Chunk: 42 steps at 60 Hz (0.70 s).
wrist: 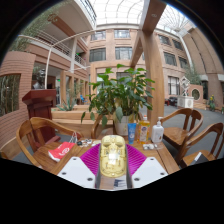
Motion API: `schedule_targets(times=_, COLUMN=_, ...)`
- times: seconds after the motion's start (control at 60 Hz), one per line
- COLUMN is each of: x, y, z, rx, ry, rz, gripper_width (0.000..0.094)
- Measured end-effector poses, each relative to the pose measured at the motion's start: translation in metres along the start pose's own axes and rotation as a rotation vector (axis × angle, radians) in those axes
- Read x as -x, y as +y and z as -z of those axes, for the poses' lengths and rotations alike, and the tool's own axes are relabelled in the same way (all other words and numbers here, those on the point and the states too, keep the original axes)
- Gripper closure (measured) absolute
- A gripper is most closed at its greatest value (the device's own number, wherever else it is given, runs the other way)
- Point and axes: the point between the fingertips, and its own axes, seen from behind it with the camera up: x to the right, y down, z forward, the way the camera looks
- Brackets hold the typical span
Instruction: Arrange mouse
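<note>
A pale yellow-cream mouse (pixel 113 157) sits between my gripper's (pixel 113 160) two magenta pads (pixel 93 160), pointing away from me. Both pads press against its sides and it is held up off the table, so the fingers are shut on it. The wooden table (pixel 160 155) lies below and beyond the fingers.
On the table stand a blue bottle (pixel 131 131), a white pump bottle (pixel 157 132) and a red packet (pixel 62 150). Wooden chairs stand at the left (pixel 32 135) and right (pixel 186 125). A large potted plant (pixel 120 95) rises behind the table in a brick atrium.
</note>
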Motion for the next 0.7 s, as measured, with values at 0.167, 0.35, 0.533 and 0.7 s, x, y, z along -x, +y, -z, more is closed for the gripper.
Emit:
schedule_targets(times=0.167, x=-0.099, y=0.127, z=-0.025, rx=0.237, ry=0.154, rz=-0.006, gripper_width=0.0586)
schedule_targets(times=0.35, x=-0.135, y=0.223, z=-0.024, rx=0.411, ry=0.193, rz=-0.031, gripper_width=0.0559)
schedule_targets(times=0.533, x=-0.139, y=0.244, z=-0.022, rx=0.456, ry=0.192, rz=-0.061, gripper_width=0.0452)
schedule_targets(times=0.7, x=-0.141, y=0.214, z=0.001, rx=0.414, ry=0.223, rz=-0.038, gripper_width=0.0085)
